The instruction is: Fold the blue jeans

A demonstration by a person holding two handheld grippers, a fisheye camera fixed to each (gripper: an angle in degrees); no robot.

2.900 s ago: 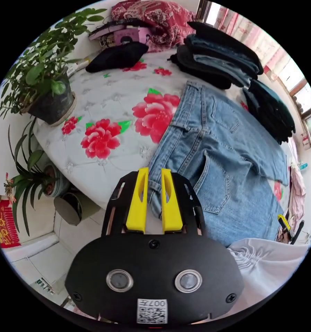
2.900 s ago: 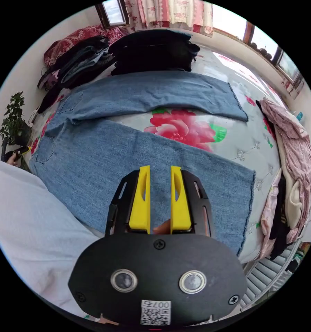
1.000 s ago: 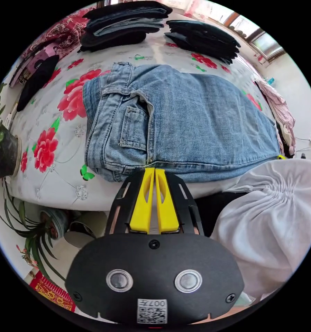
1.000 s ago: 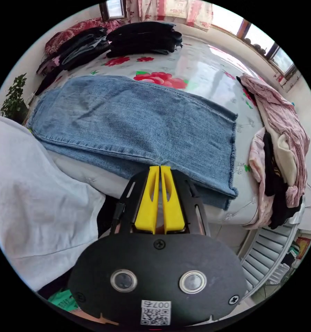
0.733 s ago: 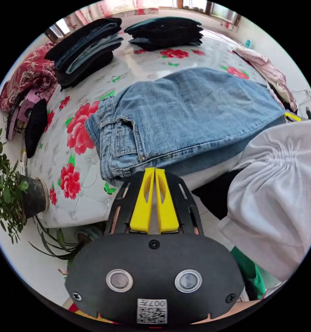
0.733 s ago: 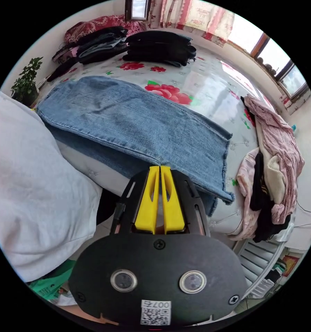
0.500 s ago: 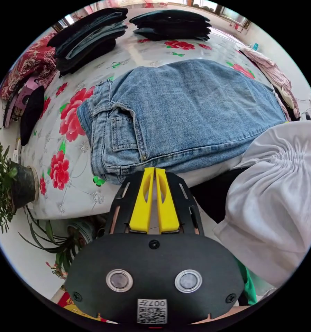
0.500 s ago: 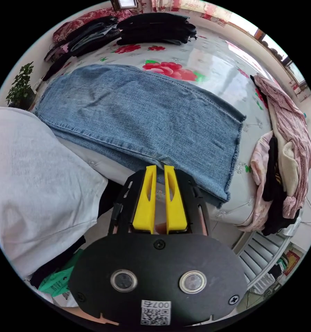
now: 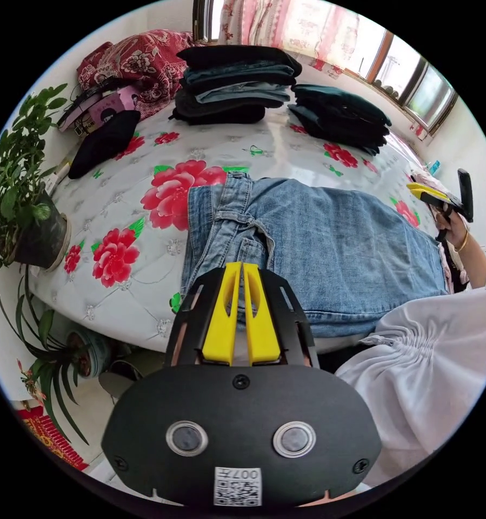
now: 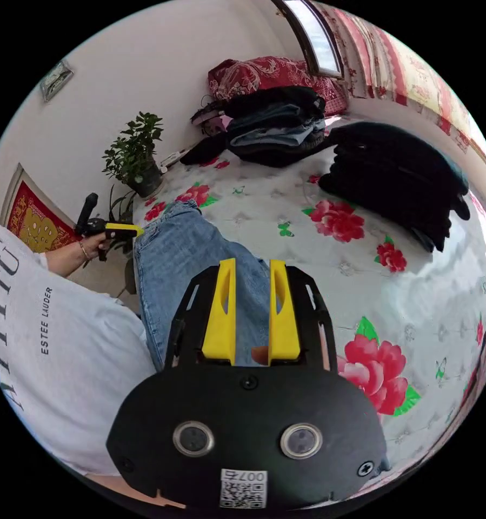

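Blue jeans [image 9: 329, 243] lying on the flowered bedspread [image 9: 145, 178], folded lengthwise, waistband toward the potted plant [image 9: 21, 205] at the bed's corner, long edge close to the near side of the bed. Same jeans [image 10: 183, 254] seen in the right gripper view running from the near edge toward the plant [image 10: 134, 157].

Left gripper [image 9: 241, 270] held over the waistband end, yellow jaws pressed together tip to tip with nothing visibly caught between them; whether the tips touch the denim cannot be told. Same gripper [image 10: 132, 230] noted in the right gripper view just beside the waistband corner, held in a hand [image 10: 91, 243].

Right gripper [image 10: 251, 266] above the jeans, jaws parted with a clear gap, denim showing through, nothing grasped. Same gripper [image 9: 424, 190] noted in the left gripper view near the far end of the jeans, held in a hand [image 9: 453, 230].

Two stacks of folded dark clothes [image 9: 237, 81], [image 9: 340, 116] at the far side of the bed, well apart from the jeans. Red patterned quilt [image 9: 129, 59] beyond them. White shirt [image 9: 432, 367] of the person at the near edge.
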